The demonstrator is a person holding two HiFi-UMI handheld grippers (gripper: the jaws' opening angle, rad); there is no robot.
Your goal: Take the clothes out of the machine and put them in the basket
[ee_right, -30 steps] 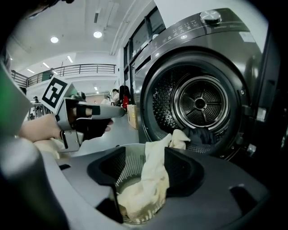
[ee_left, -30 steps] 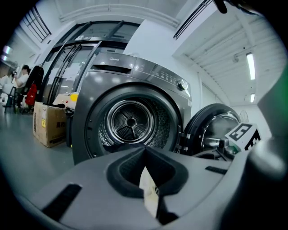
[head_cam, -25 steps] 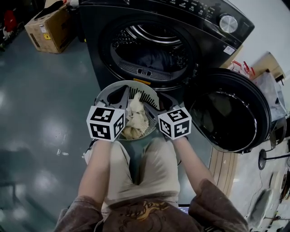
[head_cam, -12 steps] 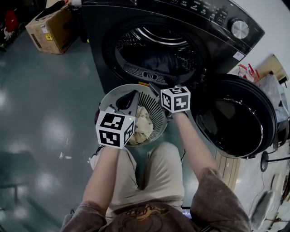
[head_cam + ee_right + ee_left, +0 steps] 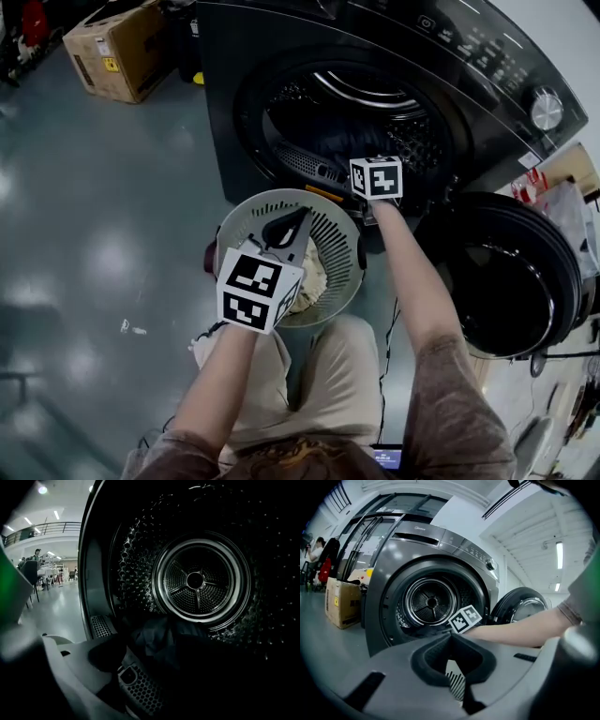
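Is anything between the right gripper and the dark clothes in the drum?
Nothing visible. The right gripper, jaws opening and empty, is at the drum's mouth. The dark clothes lie straight ahead on the drum floor, and the door is swung aside.

No wording can be read with certainty. A yellow label (image 5: 111,65) is seen on the cardboard box (image 5: 131,42), its print too small. White marks on the machine's control panel (image 5: 469,42) are illegible. Black-and-white square codes, without letters, are borne by the nearer marker cube (image 5: 258,289) and the farther marker cube (image 5: 377,176).
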